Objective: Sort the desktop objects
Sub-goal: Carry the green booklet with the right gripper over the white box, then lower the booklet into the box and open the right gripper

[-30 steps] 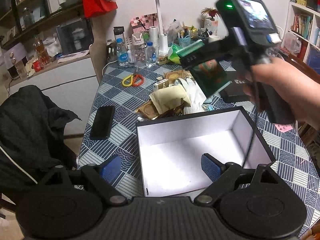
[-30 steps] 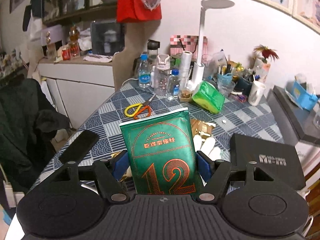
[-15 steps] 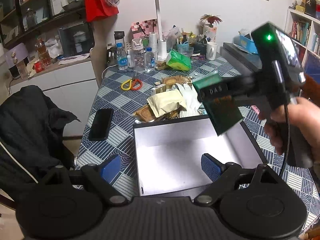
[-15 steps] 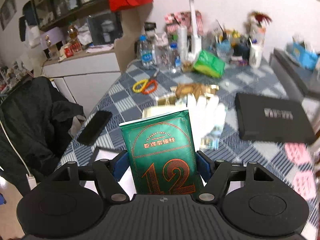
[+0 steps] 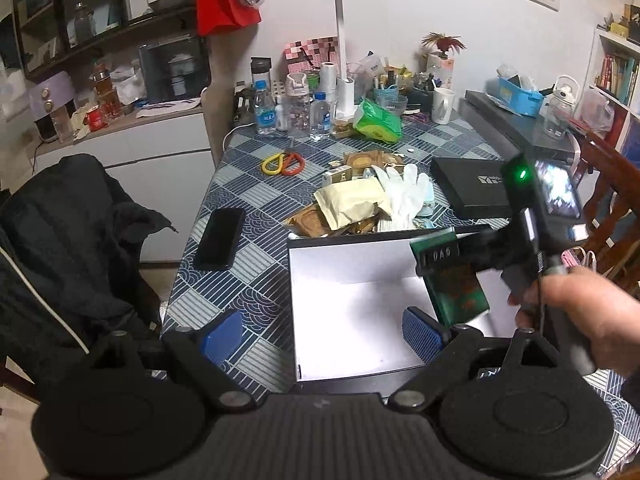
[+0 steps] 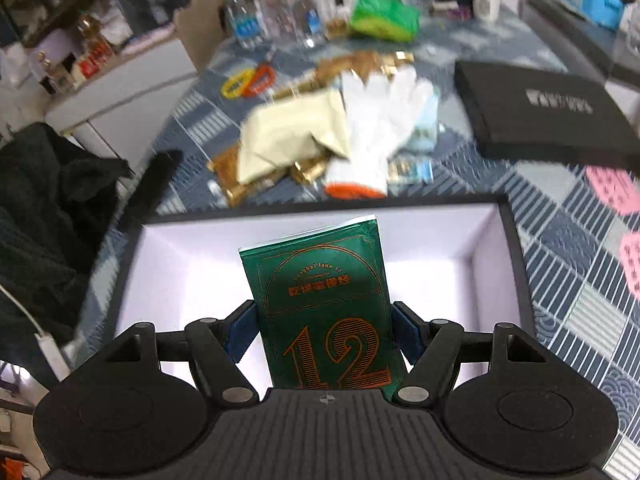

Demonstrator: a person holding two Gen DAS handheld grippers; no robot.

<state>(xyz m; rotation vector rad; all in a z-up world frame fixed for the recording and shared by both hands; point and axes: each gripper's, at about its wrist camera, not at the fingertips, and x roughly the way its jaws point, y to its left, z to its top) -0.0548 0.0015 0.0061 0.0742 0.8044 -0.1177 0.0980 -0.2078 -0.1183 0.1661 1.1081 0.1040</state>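
My right gripper [image 6: 324, 330] is shut on a green packet marked "12" [image 6: 320, 292] and holds it over the open black box with a white inside [image 6: 192, 264]. In the left wrist view the right gripper [image 5: 452, 276] hangs with the green packet [image 5: 460, 288] above the right part of the box [image 5: 352, 280]. My left gripper [image 5: 320, 336] is open and empty at the box's near left corner. A pile of a cream pouch [image 5: 352, 200], a white glove [image 5: 404, 192] and gold packets lies behind the box.
A black phone [image 5: 220, 238] lies left of the box. A black flat case [image 5: 472, 192] lies at the right. Scissors [image 5: 284, 163], bottles, a lamp and a green bag [image 5: 378, 122] stand farther back. A dark jacket on a chair [image 5: 60, 248] is at the left.
My right gripper has come down and forward with the green packet, from above the table to just over the open box. The left gripper has stayed open near the box.
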